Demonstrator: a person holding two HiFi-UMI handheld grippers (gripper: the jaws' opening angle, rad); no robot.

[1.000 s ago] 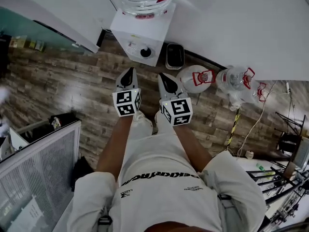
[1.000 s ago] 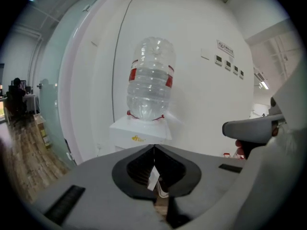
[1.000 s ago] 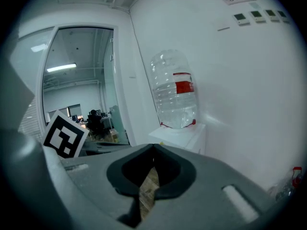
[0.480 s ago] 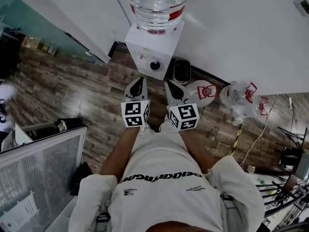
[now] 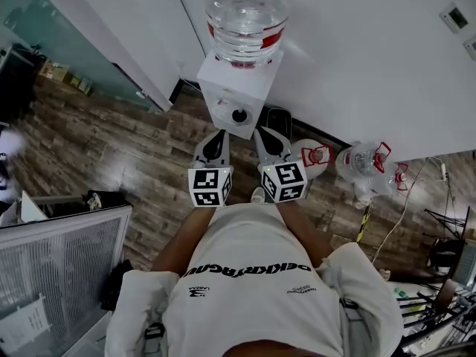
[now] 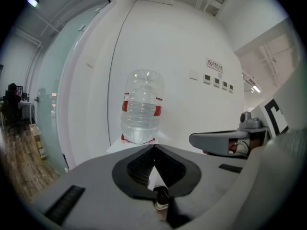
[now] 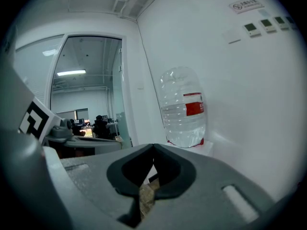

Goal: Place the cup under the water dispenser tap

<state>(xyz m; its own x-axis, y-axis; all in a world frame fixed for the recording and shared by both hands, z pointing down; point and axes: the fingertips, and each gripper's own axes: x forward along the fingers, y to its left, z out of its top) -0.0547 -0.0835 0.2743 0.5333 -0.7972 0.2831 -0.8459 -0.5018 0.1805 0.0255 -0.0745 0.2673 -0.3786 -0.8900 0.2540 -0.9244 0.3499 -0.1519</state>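
Note:
The white water dispenser (image 5: 236, 99) stands against the wall with a clear bottle (image 5: 245, 17) upside down on top. A dark round fitting (image 5: 239, 115) sits on its front. No cup shows in any view. My left gripper (image 5: 216, 135) and right gripper (image 5: 262, 134) are side by side just before the dispenser, both shut with nothing between the jaws. In the left gripper view the bottle (image 6: 142, 109) stands above my shut left gripper (image 6: 154, 147), and the right gripper's body shows at the right. In the right gripper view the bottle (image 7: 183, 108) rises beyond my shut right gripper (image 7: 153, 146).
A dark bin (image 5: 280, 120) stands to the right of the dispenser. Two spare water bottles (image 5: 315, 156) (image 5: 362, 162) stand on the wooden floor further right. A glass partition (image 5: 82, 43) runs at the left, a wire mesh panel (image 5: 59, 266) at lower left, and stands and cables (image 5: 439, 274) at lower right.
Both grippers have risen and come closer to the dispenser's front, still side by side and shut. The dispenser and bottle now sit nearer the middle of the head view.

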